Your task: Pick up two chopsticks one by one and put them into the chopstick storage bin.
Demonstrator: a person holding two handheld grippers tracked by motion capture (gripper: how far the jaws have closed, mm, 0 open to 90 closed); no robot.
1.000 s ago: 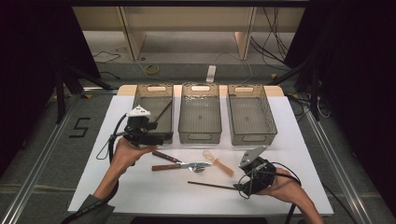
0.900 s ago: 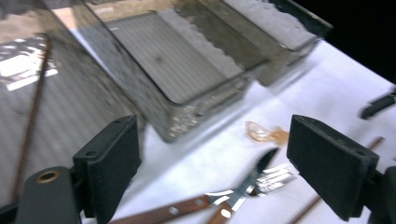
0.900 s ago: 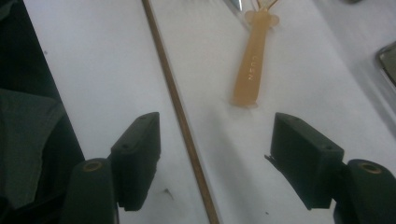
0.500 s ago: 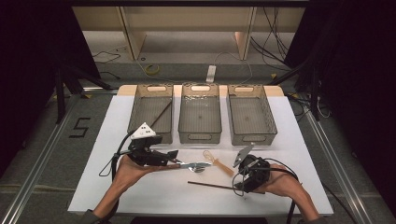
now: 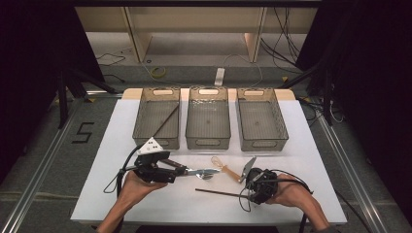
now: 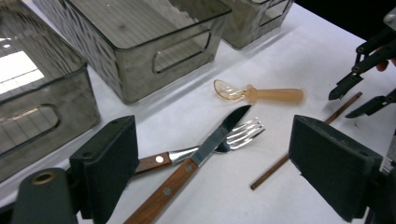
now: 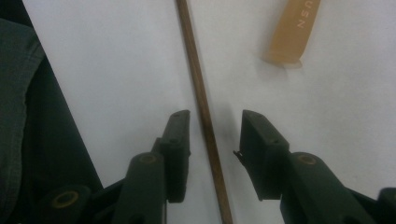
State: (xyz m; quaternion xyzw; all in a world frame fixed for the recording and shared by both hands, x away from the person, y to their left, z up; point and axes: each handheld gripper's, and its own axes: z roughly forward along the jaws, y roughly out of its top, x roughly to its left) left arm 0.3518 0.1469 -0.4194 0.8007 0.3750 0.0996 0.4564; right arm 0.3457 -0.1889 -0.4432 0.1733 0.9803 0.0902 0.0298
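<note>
Brown chopstick [image 7: 201, 107] lies between the parted jaws of the right gripper [image 7: 214, 135]; left gripper [image 6: 212, 163] gapes wide over the knife [image 6: 196, 161] beside it.

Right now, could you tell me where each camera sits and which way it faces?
High view: above the person's side, facing forward and down on the table; both forearms show.
Left gripper view: on the left gripper, facing the knife; open jaws show.
Right gripper view: on the right gripper, facing down; jaws straddle the chopstick.
All three show that chopstick.
</note>
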